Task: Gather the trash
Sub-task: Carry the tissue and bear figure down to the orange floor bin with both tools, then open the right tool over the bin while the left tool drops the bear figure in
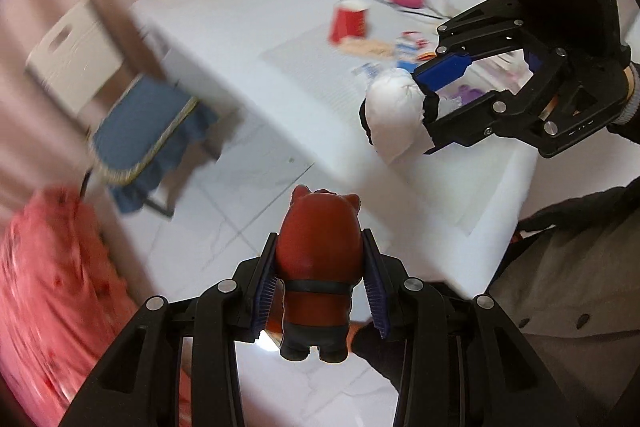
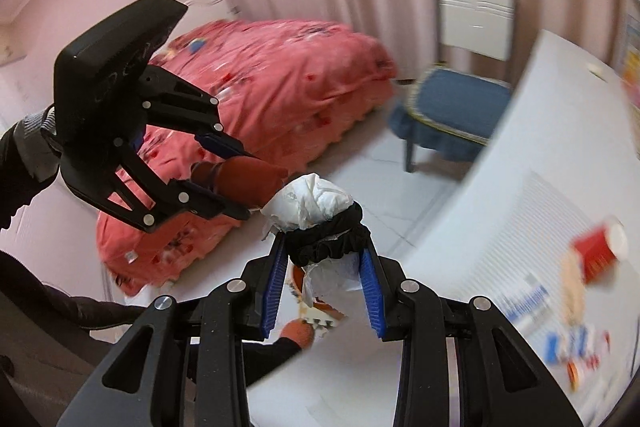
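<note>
In the left wrist view, low in the middle of the frame, the left gripper (image 1: 320, 291) has its blue-padded fingers (image 1: 266, 291) pressed against both sides of a small red-brown toy figure (image 1: 320, 247) with little ears, a black band round its middle and dark feet. The figure hangs in the air above the pale tiled floor (image 1: 224, 211), clear of everything else.

In the right wrist view, low centre, the right gripper (image 2: 322, 291) has its fingers (image 2: 370, 291) closed narrowly on a wad of crumpled white paper (image 2: 316, 203) with a black hair scrunchie (image 2: 332, 239) wrapped round it. The wad sticks out past the fingertips. The two loads sit just beside each other in that view, the red-brown figure to the upper left of the white wad; whether they touch I cannot tell.

Behind them, the white bench (image 1: 248, 39) runs across the upper middle of the left wrist view. On it lie a tipped red paper cup (image 1: 350, 23) and, to its right, a blurred scatter of wrappers (image 1: 408, 51). A chair with a blue cushion (image 2: 452, 107) stands at the bench's end, and a bed with a pink cover (image 2: 260, 95) fills the middle left of the right wrist view. A dark sleeve (image 2: 24, 163) shows at the left edge there.
</note>
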